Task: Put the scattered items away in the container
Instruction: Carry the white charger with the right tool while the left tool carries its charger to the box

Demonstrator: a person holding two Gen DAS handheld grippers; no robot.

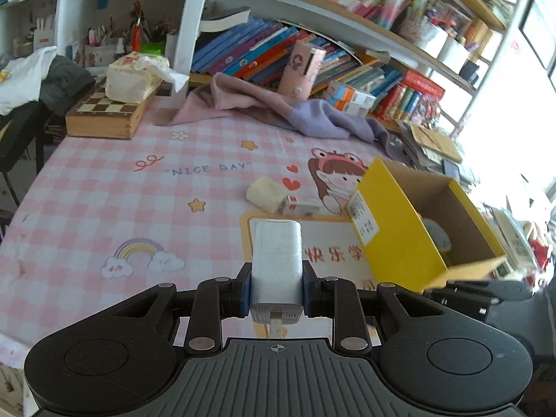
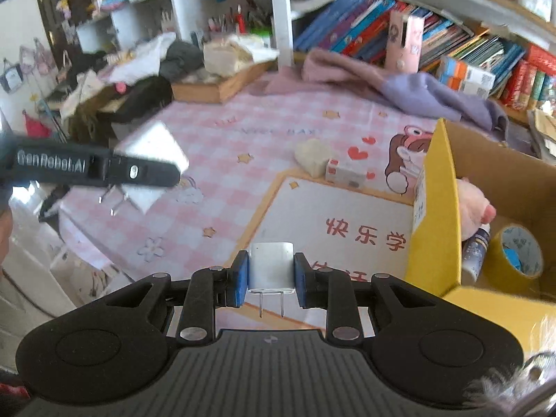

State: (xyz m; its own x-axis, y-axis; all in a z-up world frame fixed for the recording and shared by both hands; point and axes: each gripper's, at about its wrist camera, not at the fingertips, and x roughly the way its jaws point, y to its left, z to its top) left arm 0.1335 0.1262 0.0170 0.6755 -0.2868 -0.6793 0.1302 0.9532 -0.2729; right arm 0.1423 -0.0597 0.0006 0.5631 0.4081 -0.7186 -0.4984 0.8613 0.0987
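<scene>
— Yellow cardboard box (image 2: pixel 434 208) is standing open at the right edge of the table (image 1: pixel 87 191). Is the right wrist view showing more of it?

— Yes. Only there the inside is showing: a pink plush toy (image 2: pixel 474 201), a small bottle (image 2: pixel 477 246) and a roll of yellow tape (image 2: pixel 519 253) are lying in it. The left wrist view is giving mostly the outer wall.

— What are the fingers doing?

— The left gripper (image 1: pixel 276 286) is pinching a white charger (image 1: pixel 276 257), long and rounded. The right gripper (image 2: pixel 271 278) is pinching a white plug adapter (image 2: pixel 271 267); its two metal prongs are pointing toward the camera.

— And what is waiting?

— A cream sponge piece (image 1: pixel 266 193) and a small white carton (image 1: pixel 302 206) are touching each other near the table's middle, just beside the box.
</scene>
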